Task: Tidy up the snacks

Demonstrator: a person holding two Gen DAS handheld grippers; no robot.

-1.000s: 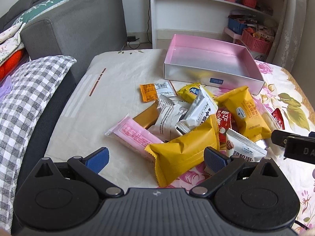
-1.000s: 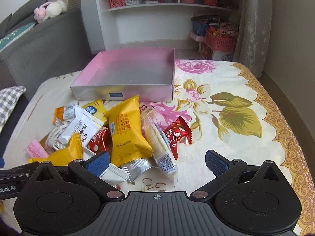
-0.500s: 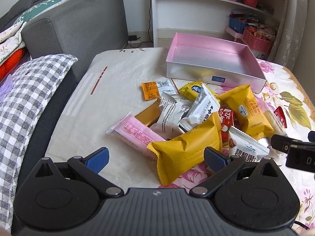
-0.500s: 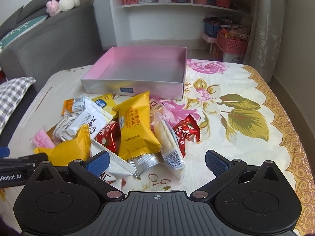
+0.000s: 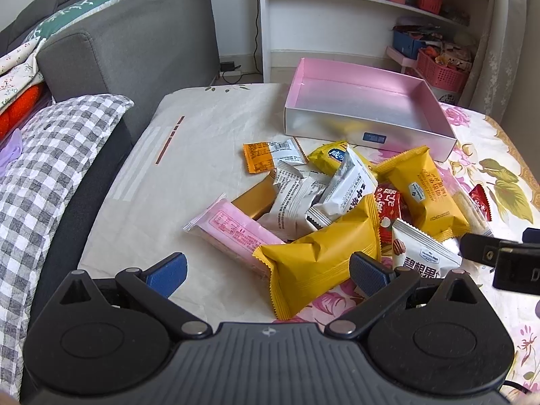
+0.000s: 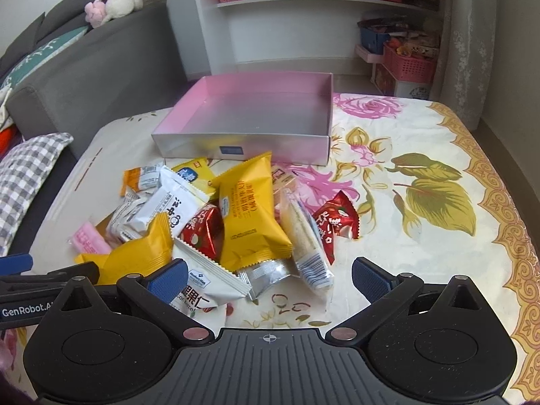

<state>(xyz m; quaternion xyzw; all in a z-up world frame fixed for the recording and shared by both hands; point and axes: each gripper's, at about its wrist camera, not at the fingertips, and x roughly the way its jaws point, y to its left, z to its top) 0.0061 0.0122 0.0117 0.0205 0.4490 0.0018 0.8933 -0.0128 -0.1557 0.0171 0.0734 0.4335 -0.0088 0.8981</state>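
Note:
A pile of snack packs lies on the cloth-covered table. In the left wrist view a big yellow pack point(image 5: 317, 260) lies nearest, with a pink pack point(image 5: 233, 229), white packs point(image 5: 344, 195) and another yellow pack point(image 5: 425, 195) around it. An empty pink box point(image 5: 368, 128) stands behind the pile; it also shows in the right wrist view point(image 6: 243, 143). My left gripper point(image 5: 268, 273) is open and empty, just short of the big yellow pack. My right gripper point(image 6: 268, 278) is open and empty, near a silver-ended yellow pack point(image 6: 249, 216) and a red pack point(image 6: 335, 217).
A grey sofa point(image 5: 135, 44) with a checked cushion point(image 5: 44, 168) borders the table on the left. White shelves point(image 5: 354, 6) and pink baskets point(image 5: 438, 74) stand behind. The floral cloth point(image 6: 432, 202) lies bare to the right of the pile.
Both grippers have drawn back and risen slightly, so the pile and the box sit a bit further off. Both stay open and nothing was picked up.

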